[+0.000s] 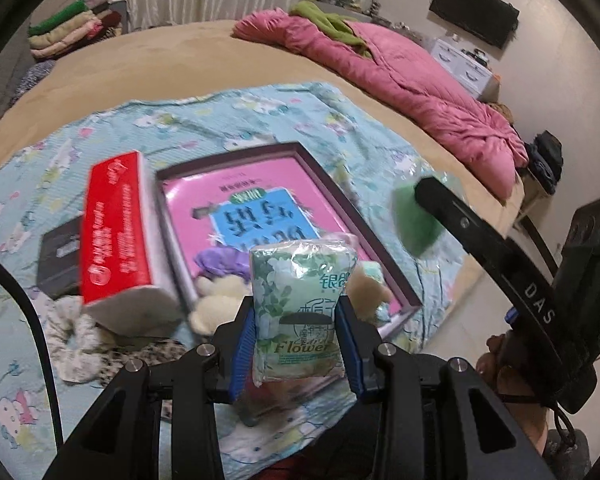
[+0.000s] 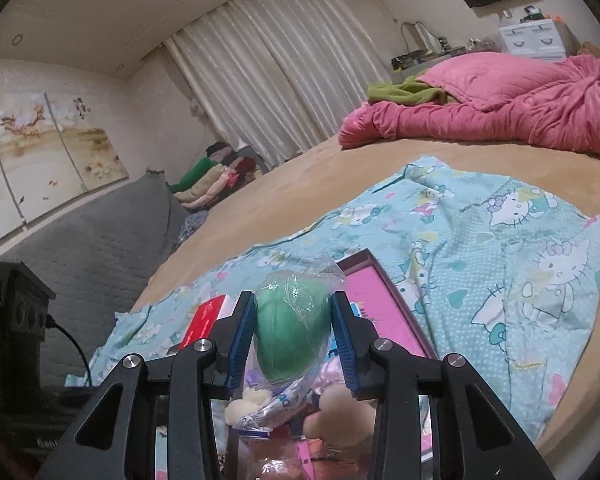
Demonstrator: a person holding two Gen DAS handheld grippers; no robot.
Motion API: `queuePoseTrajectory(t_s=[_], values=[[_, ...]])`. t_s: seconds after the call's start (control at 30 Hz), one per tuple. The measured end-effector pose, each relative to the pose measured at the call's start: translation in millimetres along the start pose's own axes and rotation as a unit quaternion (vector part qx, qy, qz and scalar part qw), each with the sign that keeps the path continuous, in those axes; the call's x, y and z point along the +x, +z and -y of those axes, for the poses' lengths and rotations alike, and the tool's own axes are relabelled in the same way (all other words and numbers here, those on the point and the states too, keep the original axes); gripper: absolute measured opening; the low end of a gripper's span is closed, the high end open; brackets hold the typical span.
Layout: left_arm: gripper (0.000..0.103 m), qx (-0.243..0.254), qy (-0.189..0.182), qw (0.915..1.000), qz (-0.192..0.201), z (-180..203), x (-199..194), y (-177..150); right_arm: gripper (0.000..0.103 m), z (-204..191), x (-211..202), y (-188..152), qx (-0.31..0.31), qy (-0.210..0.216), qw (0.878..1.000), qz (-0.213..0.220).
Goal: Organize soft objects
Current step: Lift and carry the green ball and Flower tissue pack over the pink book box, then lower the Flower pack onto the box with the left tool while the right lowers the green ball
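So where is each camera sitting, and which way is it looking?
Left wrist: on the left claw, looking down at the pink box on the bed; its blue fingers squeeze a tissue pack.
Right wrist: on the right claw, looking across the bed toward the curtains, squeezing a bagged green sponge.
Both see the pink box, sponge and pink quilt.

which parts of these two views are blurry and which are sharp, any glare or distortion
Left wrist view: the red tissue box and green sponge smear with motion, while the tissue pack in the left claw stays sharp. Right wrist view: mostly crisp, glare on the sponge's plastic wrap. Both bend the bed edge, fisheye style.
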State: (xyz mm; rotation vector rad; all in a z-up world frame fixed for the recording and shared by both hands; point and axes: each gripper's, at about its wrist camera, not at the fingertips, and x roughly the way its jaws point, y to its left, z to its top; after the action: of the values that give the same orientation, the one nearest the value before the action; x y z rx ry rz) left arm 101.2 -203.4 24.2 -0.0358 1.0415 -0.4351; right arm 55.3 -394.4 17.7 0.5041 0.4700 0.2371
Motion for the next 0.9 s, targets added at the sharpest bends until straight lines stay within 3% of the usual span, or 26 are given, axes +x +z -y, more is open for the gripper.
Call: queuePoseTrajectory(t_s=[0.4, 0.9], values=[[0.039, 0.019, -0.002, 0.9994, -0.03, 19, 40, -1, 0.039, 12, -4, -1, 0.019, -0.014, 1.0, 0.001], [0.039, 0.01, 0.016, 0.9987, -0.048, 5, 72, 5, 0.039, 32, 11, -7, 0.009, -0.063, 0.998, -0.02]])
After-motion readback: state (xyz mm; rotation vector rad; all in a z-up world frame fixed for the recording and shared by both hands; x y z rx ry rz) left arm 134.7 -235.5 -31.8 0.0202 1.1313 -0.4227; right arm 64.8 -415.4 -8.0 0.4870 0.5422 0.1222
